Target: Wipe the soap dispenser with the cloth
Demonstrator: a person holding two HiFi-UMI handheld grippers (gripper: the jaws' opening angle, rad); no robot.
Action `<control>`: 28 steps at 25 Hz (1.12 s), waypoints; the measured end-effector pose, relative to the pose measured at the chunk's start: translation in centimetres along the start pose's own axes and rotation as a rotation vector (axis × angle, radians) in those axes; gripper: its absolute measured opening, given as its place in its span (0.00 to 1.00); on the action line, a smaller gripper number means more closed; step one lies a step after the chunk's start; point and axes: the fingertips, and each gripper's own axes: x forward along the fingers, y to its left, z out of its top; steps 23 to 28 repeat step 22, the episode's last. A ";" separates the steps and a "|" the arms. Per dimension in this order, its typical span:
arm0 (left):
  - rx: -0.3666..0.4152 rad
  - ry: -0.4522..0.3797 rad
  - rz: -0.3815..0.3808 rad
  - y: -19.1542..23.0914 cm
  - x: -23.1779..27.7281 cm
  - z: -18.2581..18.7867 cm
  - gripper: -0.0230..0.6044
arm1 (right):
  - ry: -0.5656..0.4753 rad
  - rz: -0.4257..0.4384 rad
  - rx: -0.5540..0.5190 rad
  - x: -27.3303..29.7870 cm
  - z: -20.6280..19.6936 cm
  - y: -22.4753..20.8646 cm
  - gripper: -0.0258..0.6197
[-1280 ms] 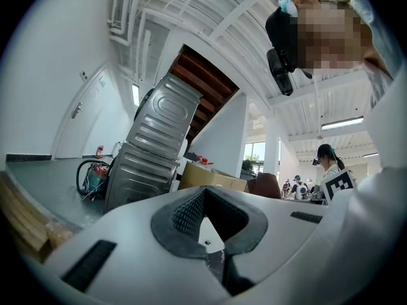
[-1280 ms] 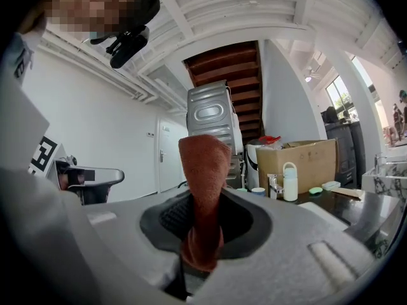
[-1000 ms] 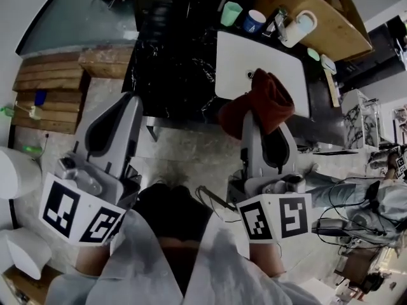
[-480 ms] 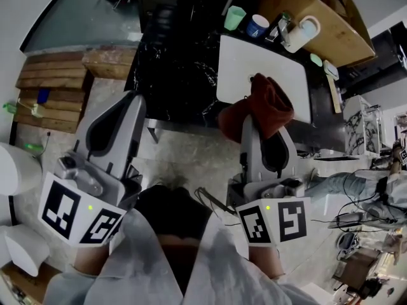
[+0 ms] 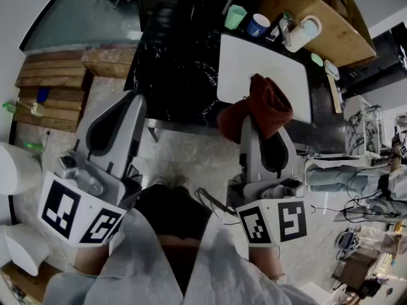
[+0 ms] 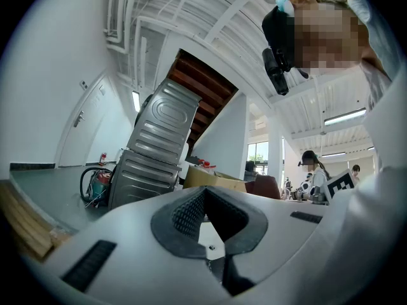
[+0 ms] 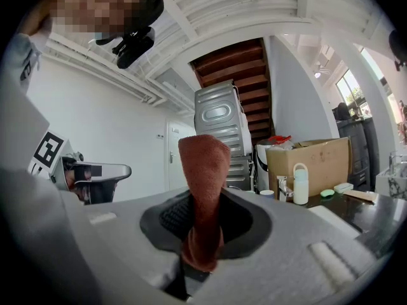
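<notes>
I read the left gripper at the left of the head view, held over pale floor short of the counter; in the left gripper view its jaws stand together with nothing between them.

Beyond it lies the black marbled counter top; at its far edge stand a pale green plastic cup and, just beside it to the right, a blue cup.

The right gripper is held at the near edge of the counter; its jaws are clamped on the rust-red terry cloth; the cloth rises upright out of the jaws and folds over at the top; in the head view it overlaps the near rim of the white rectangular basin.

The white soap dispenser bottle with a loop handle stands at the far right corner of the basin, just beside the metal tap; in the right gripper view the dispenser stands upright, well apart from the cloth; behind it sits a brown cardboard box.
</notes>
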 end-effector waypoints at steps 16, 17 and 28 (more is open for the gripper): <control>-0.004 0.005 0.002 -0.3 0.7 -0.4 0.04 | 0.022 -0.011 0.006 0.2 -0.5 -1.2 0.16; -0.005 0.005 0.002 -0.3 0.7 -0.4 0.04 | 0.023 -0.011 0.006 0.1 -0.5 -1.2 0.16; -0.007 0.013 0.001 -0.7 0.8 -0.8 0.04 | 0.035 -0.008 0.009 0.0 -0.9 -1.4 0.16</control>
